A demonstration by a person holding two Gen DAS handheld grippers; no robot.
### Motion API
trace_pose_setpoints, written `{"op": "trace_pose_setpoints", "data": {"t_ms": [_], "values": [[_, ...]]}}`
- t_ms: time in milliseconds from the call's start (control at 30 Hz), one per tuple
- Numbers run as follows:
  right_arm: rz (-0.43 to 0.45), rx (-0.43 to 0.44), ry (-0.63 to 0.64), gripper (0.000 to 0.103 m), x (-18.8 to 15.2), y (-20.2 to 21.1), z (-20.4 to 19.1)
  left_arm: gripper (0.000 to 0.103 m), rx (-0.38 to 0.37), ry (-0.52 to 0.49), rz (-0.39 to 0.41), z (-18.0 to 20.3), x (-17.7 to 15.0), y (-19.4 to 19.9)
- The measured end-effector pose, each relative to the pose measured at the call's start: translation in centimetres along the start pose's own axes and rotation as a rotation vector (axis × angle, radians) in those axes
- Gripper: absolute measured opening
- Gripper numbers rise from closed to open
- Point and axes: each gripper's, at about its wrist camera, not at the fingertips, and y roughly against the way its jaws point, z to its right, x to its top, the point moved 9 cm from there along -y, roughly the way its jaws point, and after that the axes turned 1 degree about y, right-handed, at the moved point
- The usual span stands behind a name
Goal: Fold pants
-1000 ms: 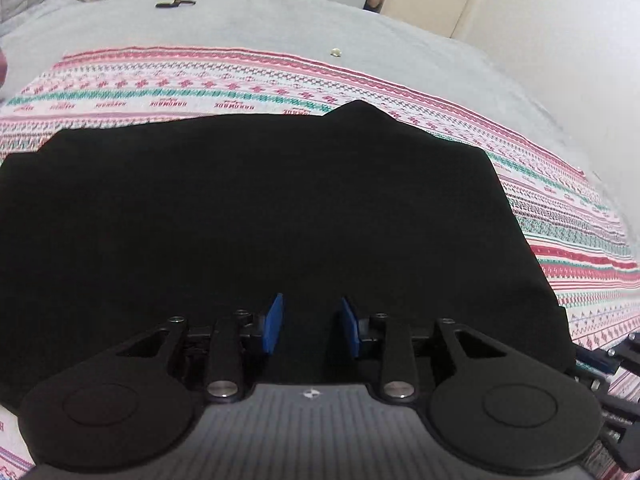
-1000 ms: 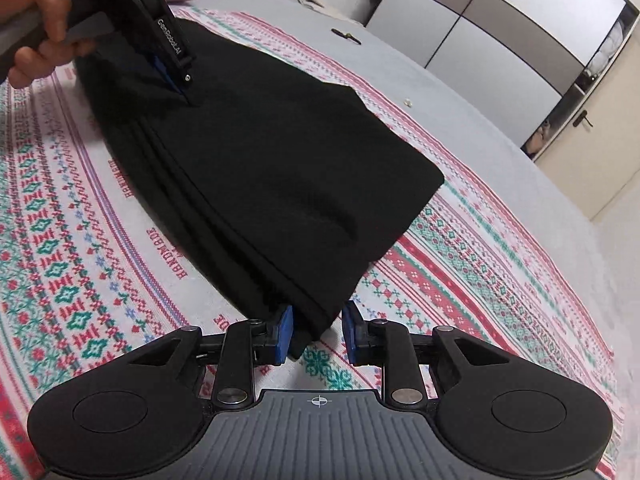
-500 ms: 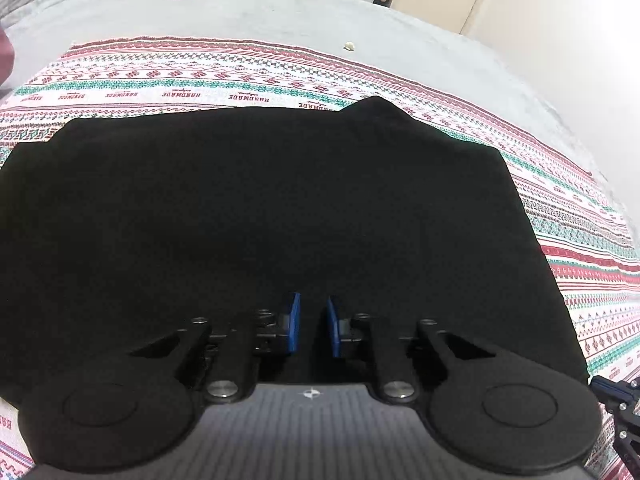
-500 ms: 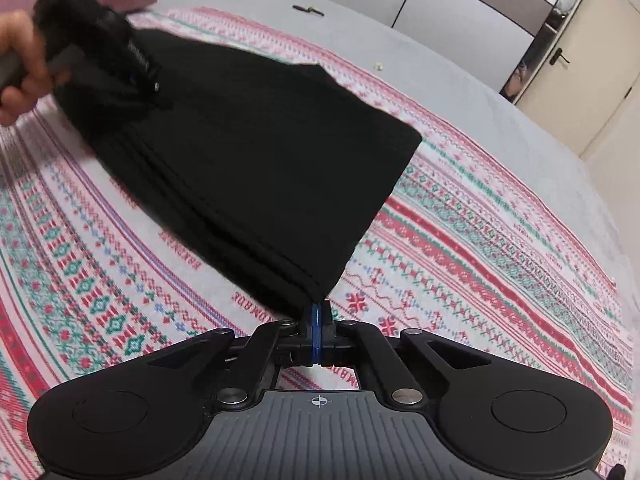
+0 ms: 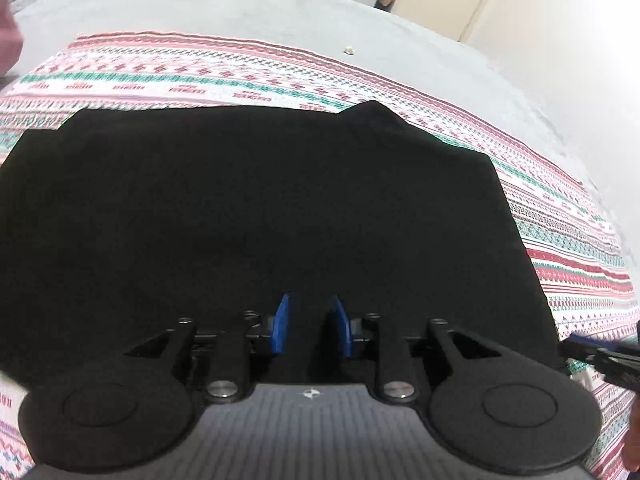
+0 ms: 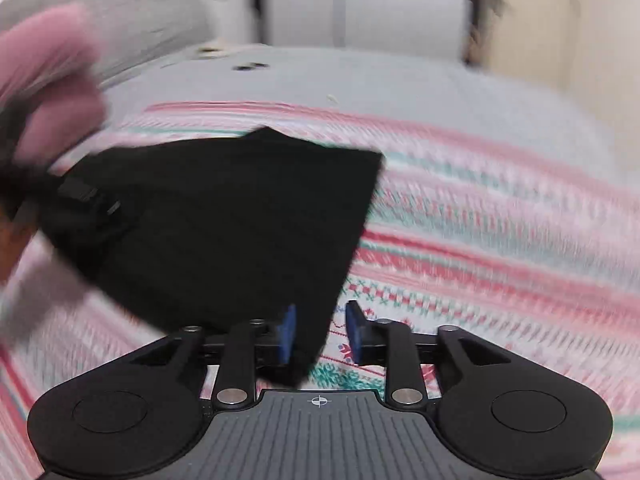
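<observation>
Black pants [image 5: 256, 216], folded flat w/ a small peak at top edge, fill frame centre on patterned blanket [image 5: 568, 240]; left gripper [image 5: 311, 326] & right gripper [image 6: 320, 332] both spread, holding nothing.

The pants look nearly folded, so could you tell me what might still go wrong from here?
Both grippers are open: the left gripper over the black pants and the right gripper at their near corner. Pulling out carelessly, a blue pad might snag the stacked layers and skew them. The right view is motion-blurred, so a fast sweep could drag the corner across the patterned blanket.
</observation>
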Motion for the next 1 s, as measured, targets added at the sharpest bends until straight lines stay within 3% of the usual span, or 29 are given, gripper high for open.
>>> {"op": "trace_pose_setpoints", "data": {"t_ms": [100, 167, 267, 367, 467, 533, 633, 733, 833, 867, 933, 1000], "values": [[-0.134, 0.014, -0.271, 0.029, -1.2, -3.3, 2.4, 0.052, 0.005, 0.030, 0.000, -0.9, -0.6, 0.6], [-0.161, 0.066, -0.440, 0.029, -2.3, -3.7, 3.5, 0.052, 0.022, 0.025, 0.005, -1.8, -1.0, 1.3], [-0.205, 0.158, -0.542, 0.028, -2.7, -3.0, 4.0, 0.052, 0.062, 0.020, 0.023, -3.9, -1.4, 2.2], [-0.212, 0.158, -0.526, 0.011, -3.2, -2.6, 3.4, 0.052, 0.038, 0.097, 0.031, -6.1, -1.7, 2.9], [-0.215, 0.133, -0.526, 0.009, -3.1, -2.6, 2.7, 0.052, 0.024, 0.147, 0.033, -7.3, -2.0, 3.9], [-0.209, 0.130, -0.552, 0.007, -2.8, -2.5, 3.0, 0.054, 0.062, 0.170, 0.058, -8.6, -1.7, 5.0], [-0.190, 0.140, -0.583, 0.007, -2.6, -2.2, 3.4, 0.067, 0.128, 0.259, 0.127, -11.8, -0.9, 7.2], [-0.191, 0.155, -0.587, 0.016, -3.0, -2.4, 3.0, 0.067, 0.029, 0.405, 0.170, -14.5, -0.6, 8.7], [-0.186, 0.228, -0.682, 0.038, -3.4, -2.7, 3.1, 0.067, -0.005, 0.490, 0.206, -15.9, -0.1, 9.2], [-0.178, 0.261, -0.732, 0.042, -3.4, -2.7, 3.2, 0.067, 0.001, 0.492, 0.225, -15.9, 0.1, 9.6], [-0.176, 0.272, -0.781, 0.042, -3.5, -2.9, 3.4, 0.068, 0.033, 0.441, 0.270, -15.7, 0.9, 10.7], [-0.172, 0.274, -0.799, 0.042, -3.6, -2.9, 3.5, 0.077, 0.078, 0.376, 0.285, -15.2, 1.4, 10.9]]}}
